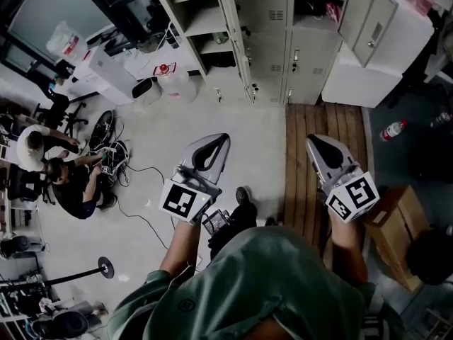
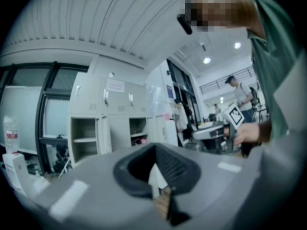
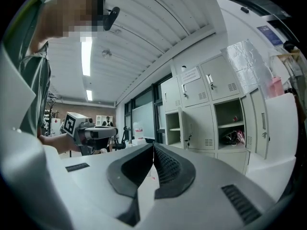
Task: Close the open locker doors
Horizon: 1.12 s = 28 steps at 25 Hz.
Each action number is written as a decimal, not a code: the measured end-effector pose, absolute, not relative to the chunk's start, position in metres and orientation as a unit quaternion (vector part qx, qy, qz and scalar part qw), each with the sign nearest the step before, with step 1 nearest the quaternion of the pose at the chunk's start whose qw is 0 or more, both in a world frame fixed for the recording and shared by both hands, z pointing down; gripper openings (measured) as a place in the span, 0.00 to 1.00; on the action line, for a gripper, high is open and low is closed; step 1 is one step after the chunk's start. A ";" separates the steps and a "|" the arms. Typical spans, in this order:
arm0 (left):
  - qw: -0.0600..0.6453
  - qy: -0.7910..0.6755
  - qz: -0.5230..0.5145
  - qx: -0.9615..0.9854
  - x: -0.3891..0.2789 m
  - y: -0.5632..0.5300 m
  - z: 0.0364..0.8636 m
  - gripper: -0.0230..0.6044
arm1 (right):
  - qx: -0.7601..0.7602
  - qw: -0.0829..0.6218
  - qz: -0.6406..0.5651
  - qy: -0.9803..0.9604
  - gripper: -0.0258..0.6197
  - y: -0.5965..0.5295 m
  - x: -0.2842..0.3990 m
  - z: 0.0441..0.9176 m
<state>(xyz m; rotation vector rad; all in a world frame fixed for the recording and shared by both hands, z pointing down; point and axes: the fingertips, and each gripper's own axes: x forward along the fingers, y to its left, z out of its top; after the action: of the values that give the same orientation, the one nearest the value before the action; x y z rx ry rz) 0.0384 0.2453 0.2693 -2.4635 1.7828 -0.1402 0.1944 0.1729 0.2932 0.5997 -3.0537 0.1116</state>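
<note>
short of the pale grey metal locker bank [image 1: 311, 55], the left gripper [image 1: 221, 142] and right gripper [image 1: 316, 142] hang empty, jaws pressed together; best to step closer, then push each open grey steel door [image 1: 237, 34] flat-on near its free edge.

Head view: the lockers [image 1: 269, 34] are cropped by the top edge, so their upper compartments lie outside the picture. The open door [image 1: 369, 18] at upper right is also cut off. The person's green garment [image 1: 262, 289] hides the near ends of both forearms.

Right gripper view: the dark and pink contents [image 3: 233, 137] of one open compartment are too small to identify. The print on the notice [image 3: 190, 74] is illegible.

Left gripper view: the left gripper [image 2: 156, 150] masks the lockers' lowest part.
</note>
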 end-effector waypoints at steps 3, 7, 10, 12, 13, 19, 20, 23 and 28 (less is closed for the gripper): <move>0.046 0.580 -0.041 -0.812 0.024 0.229 0.270 0.03 | 0.202 0.015 0.036 -0.979 0.05 0.158 0.183 0.294; 0.047 0.568 -0.051 -0.820 -0.002 0.204 0.272 0.03 | 0.217 0.014 0.038 -0.975 0.05 0.137 0.163 0.292; 0.052 0.560 -0.042 -0.826 -0.020 0.184 0.265 0.03 | 0.227 0.016 0.036 -0.973 0.05 0.120 0.145 0.289; 0.051 0.553 -0.036 -0.831 -0.031 0.170 0.263 0.03 | 0.236 0.014 0.036 -0.971 0.05 0.108 0.133 0.288; 0.049 0.550 -0.036 -0.833 -0.037 0.164 0.264 0.03 | 0.239 0.013 0.037 -0.970 0.05 0.103 0.127 0.289; 0.046 0.535 -0.032 -0.843 -0.076 0.127 0.269 0.03 | 0.259 0.018 0.036 -0.965 0.05 0.076 0.091 0.290; 0.047 0.531 -0.031 -0.846 -0.080 0.122 0.270 0.03 | 0.262 0.018 0.034 -0.964 0.05 0.072 0.086 0.290; 0.051 0.522 -0.025 -0.851 -0.090 0.108 0.271 0.03 | 0.271 0.019 0.034 -0.962 0.05 0.060 0.074 0.292; 0.041 0.523 -0.026 -0.851 -0.106 0.086 0.276 0.03 | 0.264 0.025 0.038 -0.963 0.05 0.040 0.056 0.296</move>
<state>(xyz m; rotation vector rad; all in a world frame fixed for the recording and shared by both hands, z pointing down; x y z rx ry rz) -0.1063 0.0861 0.2757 -2.6055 1.6017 -0.0794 0.0555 0.0395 0.2965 0.8168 -2.9785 0.1184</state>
